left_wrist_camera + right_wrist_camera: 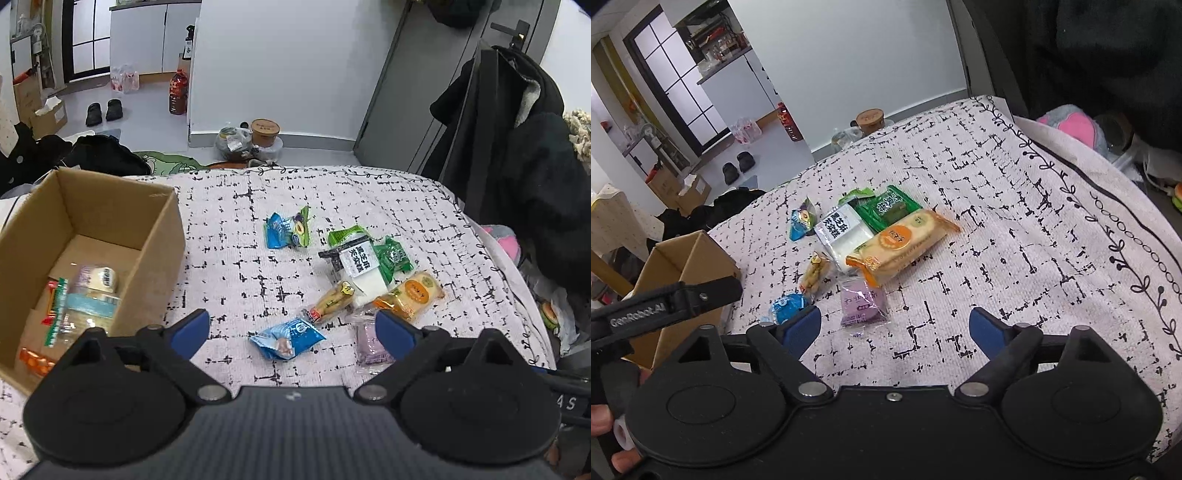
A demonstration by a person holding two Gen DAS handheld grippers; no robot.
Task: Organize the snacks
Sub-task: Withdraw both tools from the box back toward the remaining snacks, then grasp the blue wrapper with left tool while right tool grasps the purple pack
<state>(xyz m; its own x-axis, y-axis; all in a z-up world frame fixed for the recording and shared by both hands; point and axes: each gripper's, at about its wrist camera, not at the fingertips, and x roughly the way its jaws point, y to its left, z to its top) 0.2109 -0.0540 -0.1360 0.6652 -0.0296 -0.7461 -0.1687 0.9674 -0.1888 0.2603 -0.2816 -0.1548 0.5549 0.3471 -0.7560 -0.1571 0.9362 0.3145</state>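
Gaping empty, both hand-held grippers [291,328] [895,330] partly hide the purple packet [862,304].

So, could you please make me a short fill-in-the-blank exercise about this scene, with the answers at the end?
1. Both the left gripper and the right gripper are ____.
2. Some snacks already lie inside the cardboard ____.
3. The purple packet lies nearest to the ____ gripper.
4. The cracker pack has ____ ends.

Missing words: open; box; right; orange
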